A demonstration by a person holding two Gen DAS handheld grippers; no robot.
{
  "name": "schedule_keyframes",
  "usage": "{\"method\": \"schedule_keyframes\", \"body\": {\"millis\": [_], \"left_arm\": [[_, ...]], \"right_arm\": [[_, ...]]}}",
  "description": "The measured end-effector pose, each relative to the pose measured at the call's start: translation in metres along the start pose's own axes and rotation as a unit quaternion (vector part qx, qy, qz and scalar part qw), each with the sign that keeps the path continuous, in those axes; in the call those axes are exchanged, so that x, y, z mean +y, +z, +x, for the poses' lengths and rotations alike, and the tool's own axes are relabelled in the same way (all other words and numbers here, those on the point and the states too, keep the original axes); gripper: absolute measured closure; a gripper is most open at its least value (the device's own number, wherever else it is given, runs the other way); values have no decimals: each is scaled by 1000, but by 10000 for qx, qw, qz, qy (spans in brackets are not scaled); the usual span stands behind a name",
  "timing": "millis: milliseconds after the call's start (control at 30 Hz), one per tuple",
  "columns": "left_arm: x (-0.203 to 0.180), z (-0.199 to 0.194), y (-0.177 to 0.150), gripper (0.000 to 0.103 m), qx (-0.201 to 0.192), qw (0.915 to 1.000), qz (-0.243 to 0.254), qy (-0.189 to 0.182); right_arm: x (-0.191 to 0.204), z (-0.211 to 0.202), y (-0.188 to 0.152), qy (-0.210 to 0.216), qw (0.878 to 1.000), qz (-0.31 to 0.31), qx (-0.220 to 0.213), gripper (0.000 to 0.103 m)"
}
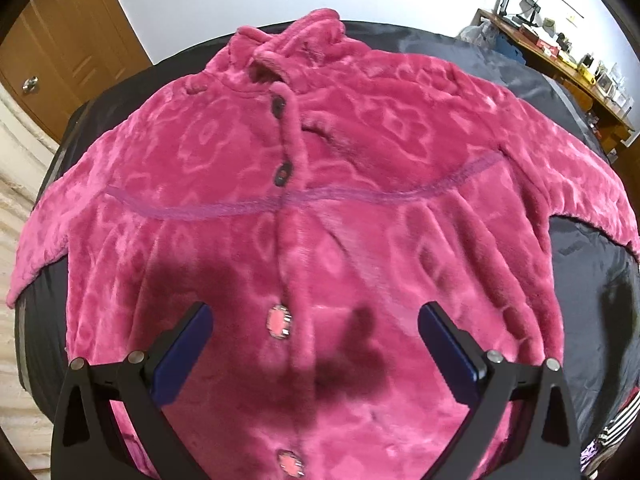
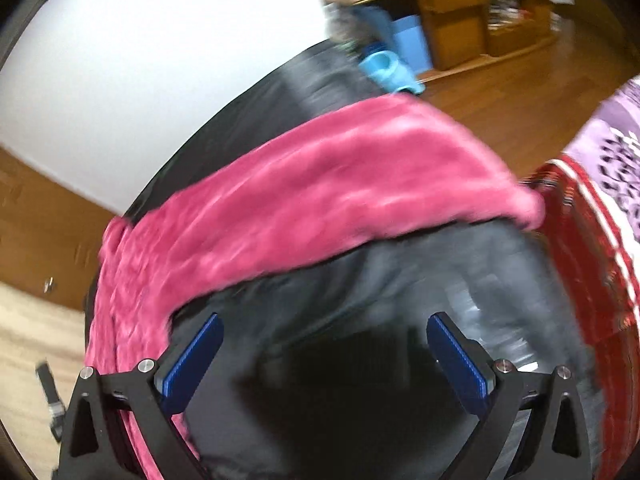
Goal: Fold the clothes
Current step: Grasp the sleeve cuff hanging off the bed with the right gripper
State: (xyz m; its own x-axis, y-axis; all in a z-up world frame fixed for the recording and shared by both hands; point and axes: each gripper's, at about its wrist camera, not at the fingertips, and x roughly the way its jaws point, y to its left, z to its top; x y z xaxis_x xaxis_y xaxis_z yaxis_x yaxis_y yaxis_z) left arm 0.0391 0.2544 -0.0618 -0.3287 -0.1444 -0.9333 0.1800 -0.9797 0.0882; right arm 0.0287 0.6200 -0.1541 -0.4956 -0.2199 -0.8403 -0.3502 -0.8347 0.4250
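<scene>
pink fleece jacket (image 1: 320,208) spread flat, front up, on a black cover (image 1: 592,264).
the left gripper (image 1: 314,344) is held wide apart above the lower button placket. the right gripper (image 2: 324,356), fingers likewise parted and empty, is held over the black cover, one sleeve (image 2: 320,184) seen at 12 o'clock.

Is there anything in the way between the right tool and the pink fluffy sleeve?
Nothing visible. The right tool is open above bare black cloth, and the pink sleeve lies stretched just ahead with no object between them.
</scene>
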Motion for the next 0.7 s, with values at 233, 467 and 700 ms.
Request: {"method": "schedule_keyframes", "body": {"millis": [233, 467, 700], "left_arm": [[-27, -3, -6, 0, 62, 9999, 75, 128], [-36, -4, -10, 0, 123, 9996, 44, 251], [-35, -7, -16, 0, 167, 9993, -103, 325]], "right_arm": [[-69, -14, 35, -243, 9974, 624, -263, 0], [-98, 5, 43, 45, 9924, 1226, -102, 0], [-103, 27, 47, 345, 9889, 1444, 47, 0]]}}
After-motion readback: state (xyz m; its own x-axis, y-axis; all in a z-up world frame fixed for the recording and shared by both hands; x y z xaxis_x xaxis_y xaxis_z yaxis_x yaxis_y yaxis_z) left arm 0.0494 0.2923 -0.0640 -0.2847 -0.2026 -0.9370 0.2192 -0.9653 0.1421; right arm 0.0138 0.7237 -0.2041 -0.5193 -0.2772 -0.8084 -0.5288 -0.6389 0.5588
